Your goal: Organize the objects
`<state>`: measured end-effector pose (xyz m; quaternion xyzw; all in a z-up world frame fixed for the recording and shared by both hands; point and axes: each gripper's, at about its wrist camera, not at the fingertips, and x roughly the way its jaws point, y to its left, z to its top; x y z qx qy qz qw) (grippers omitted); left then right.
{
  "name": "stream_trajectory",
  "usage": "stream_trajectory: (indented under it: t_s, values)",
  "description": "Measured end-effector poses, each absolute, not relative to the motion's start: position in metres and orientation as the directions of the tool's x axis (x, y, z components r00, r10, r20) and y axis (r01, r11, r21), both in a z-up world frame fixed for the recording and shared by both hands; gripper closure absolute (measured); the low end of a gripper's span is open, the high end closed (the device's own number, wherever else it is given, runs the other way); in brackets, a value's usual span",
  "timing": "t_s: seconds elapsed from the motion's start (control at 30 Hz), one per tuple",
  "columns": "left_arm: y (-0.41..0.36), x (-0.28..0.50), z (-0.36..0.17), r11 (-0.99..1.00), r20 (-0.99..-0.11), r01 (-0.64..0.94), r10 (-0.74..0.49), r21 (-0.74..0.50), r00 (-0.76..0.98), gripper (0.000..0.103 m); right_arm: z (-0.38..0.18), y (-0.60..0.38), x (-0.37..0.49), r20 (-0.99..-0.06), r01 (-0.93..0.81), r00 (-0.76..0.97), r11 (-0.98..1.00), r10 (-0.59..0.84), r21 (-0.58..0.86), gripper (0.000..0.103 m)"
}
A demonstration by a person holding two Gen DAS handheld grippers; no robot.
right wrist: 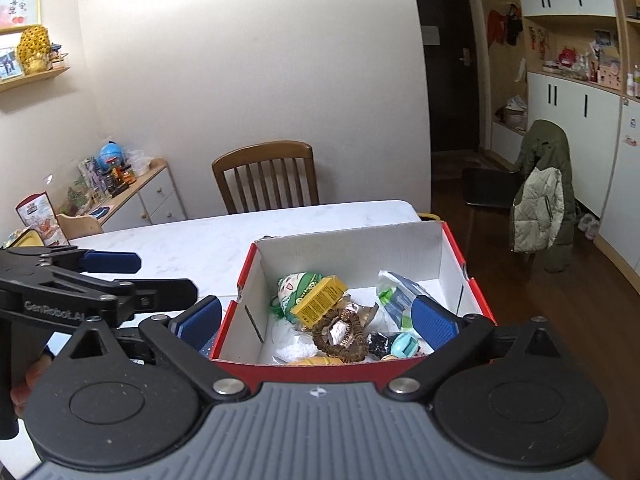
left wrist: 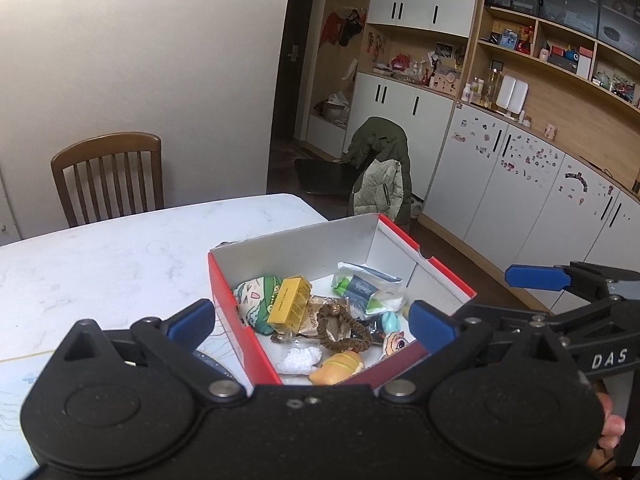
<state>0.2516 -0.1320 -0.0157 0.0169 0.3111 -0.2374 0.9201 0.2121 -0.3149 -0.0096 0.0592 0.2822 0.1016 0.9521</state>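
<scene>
We've got both tools hanging over the red box at the near corner of the counter, and it looks like the gathering is largely done: a yellow carton, a green-and-white pouch, a brown bead bracelet, a clear packet, a teal trinket and a bread-shaped toy all lie jumbled inside. Our left gripper has its jaws spread wide with nothing between the pads, and our right gripper matches it, wide and empty. No loose item shows on the bare marble from here, so we judge what's left is tidying within the box or closing out, though the counter nearest us is hidden by the tools. Around us: a wooden chair across the counter, a coat draped on a dark chair, white cabinets beyond. The two grippers sit close side by side, so crowding each other is the likely snag
</scene>
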Motion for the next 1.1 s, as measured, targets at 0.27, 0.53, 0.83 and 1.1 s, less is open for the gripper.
stream_trajectory:
  t_s: [0.27, 0.53, 0.83, 1.1]
  values:
    - [-0.128, 0.236, -0.014, 0.896, -0.573, 0.436, -0.401, -0.084, 0.714, 0.0, -0.01, -0.314, 0.2, -0.525, -0.138, 0.825, 0.975, 0.21, 0.173, 0.001]
    - [-0.122, 0.226, -0.015, 0.91, -0.565, 0.407, -0.379, -0.082, 0.733, 0.0, -0.01, -0.312, 0.187, -0.521, -0.136, 0.826, 0.974, 0.214, 0.183, 0.001]
    - [-0.123, 0.217, -0.018, 0.914, -0.577, 0.396, -0.373, -0.092, 0.726, 0.0, -0.013, -0.311, 0.18, -0.527, -0.136, 0.822, 0.973, 0.217, 0.188, 0.001]
    - [-0.122, 0.207, -0.021, 0.917, -0.576, 0.388, -0.37, -0.097, 0.729, 0.0, -0.012, -0.306, 0.174, -0.524, -0.147, 0.822, 0.972, 0.223, 0.183, 0.001]
